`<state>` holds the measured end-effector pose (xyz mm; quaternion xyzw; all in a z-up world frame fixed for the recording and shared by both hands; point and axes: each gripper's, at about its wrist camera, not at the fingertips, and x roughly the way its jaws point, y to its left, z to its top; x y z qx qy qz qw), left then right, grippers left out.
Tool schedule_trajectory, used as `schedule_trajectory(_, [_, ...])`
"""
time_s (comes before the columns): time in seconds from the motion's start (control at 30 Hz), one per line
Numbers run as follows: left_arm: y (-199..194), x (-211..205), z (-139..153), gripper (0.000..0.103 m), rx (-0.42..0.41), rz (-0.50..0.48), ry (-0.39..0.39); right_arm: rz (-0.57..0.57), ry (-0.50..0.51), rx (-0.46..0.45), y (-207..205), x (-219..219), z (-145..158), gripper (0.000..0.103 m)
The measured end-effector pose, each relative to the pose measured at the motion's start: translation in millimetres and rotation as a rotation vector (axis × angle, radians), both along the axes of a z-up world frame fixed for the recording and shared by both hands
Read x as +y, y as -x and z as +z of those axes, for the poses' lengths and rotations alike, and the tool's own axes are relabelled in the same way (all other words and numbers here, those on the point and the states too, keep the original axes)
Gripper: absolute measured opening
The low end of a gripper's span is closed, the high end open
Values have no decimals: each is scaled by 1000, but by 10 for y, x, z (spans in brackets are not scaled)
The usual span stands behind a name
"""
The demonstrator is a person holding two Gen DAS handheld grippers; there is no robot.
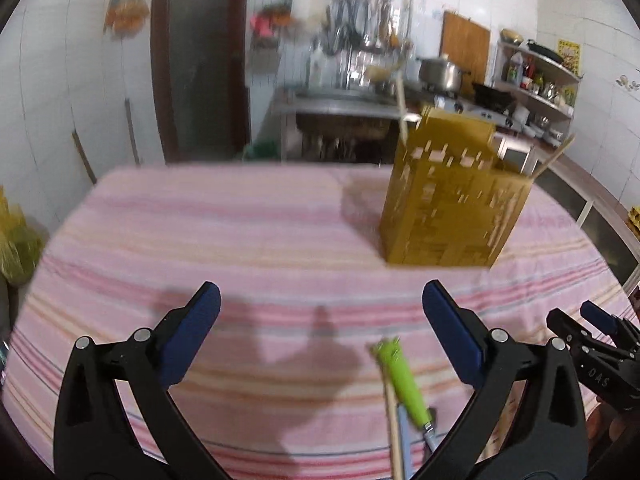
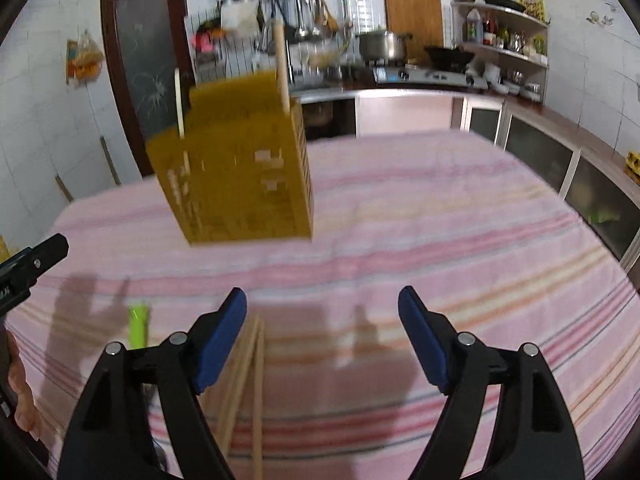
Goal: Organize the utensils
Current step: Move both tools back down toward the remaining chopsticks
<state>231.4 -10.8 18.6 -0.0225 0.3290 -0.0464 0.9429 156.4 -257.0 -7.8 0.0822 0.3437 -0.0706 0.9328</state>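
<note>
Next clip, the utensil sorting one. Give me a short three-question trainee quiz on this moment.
1. True or false: the left claw grips the green-handled utensil.
2. What lies on the striped cloth near the right claw? A) spoons B) wooden chopsticks C) a cup
3. Fill in: the yellow utensil holder already has ___ standing in it.

Key: 1 false, both claws are open and empty. 2 B. 3 sticks.

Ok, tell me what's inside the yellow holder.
Two pale wooden sticks poke out of the yellow holder; a thin one leans out at its far corner. The walls hide their lower ends and anything else inside.
</note>
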Motion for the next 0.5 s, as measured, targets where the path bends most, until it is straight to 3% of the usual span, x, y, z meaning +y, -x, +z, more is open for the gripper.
schedule_trajectory(0.23, [-8, 27, -554, 98, 146, -40, -11, 8, 17, 82, 3, 16, -289, 77])
schedule_trajectory(0.5, [-40, -200, -729, 98, 213, -66, -90, 20, 28, 116, -25, 70, -378, 77])
